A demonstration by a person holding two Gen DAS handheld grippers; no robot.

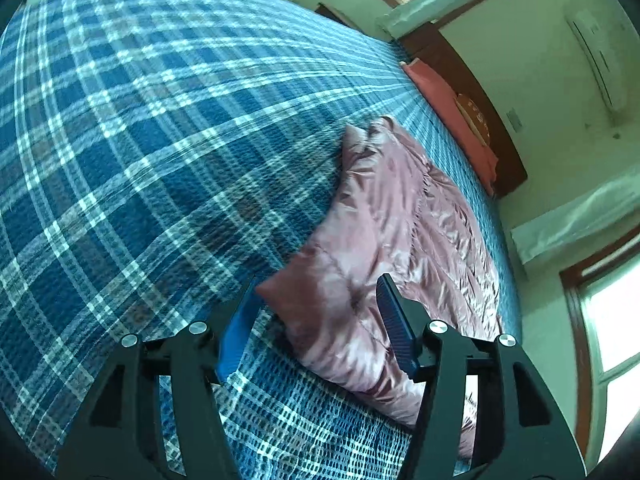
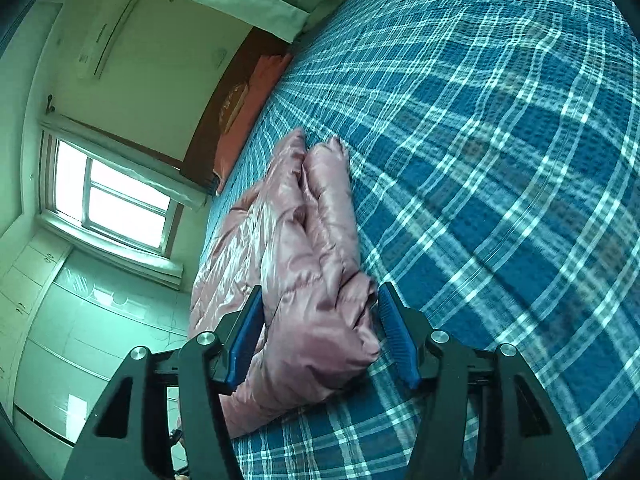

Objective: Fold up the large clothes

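Observation:
A shiny pink puffer jacket point(image 1: 384, 216) lies crumpled on a bed with a blue plaid cover point(image 1: 140, 140). My left gripper point(image 1: 316, 308) is open, its blue-padded jaws on either side of a corner of the jacket near the bed edge. In the right wrist view the jacket point(image 2: 296, 240) lies with its two sleeves side by side pointing away. My right gripper point(image 2: 320, 312) is open with a bunched end of the jacket between its jaws; the pads point(image 2: 394, 332) stand apart from the fabric or barely touch it.
An orange-red pillow point(image 1: 452, 112) lies against a dark wooden headboard point(image 1: 472, 80) at the far end of the bed. A wall air conditioner point(image 2: 104, 36), a window point(image 2: 116, 204) and white cabinets point(image 2: 60, 320) stand beyond the bed edge. The plaid cover point(image 2: 500, 160) spreads wide beside the jacket.

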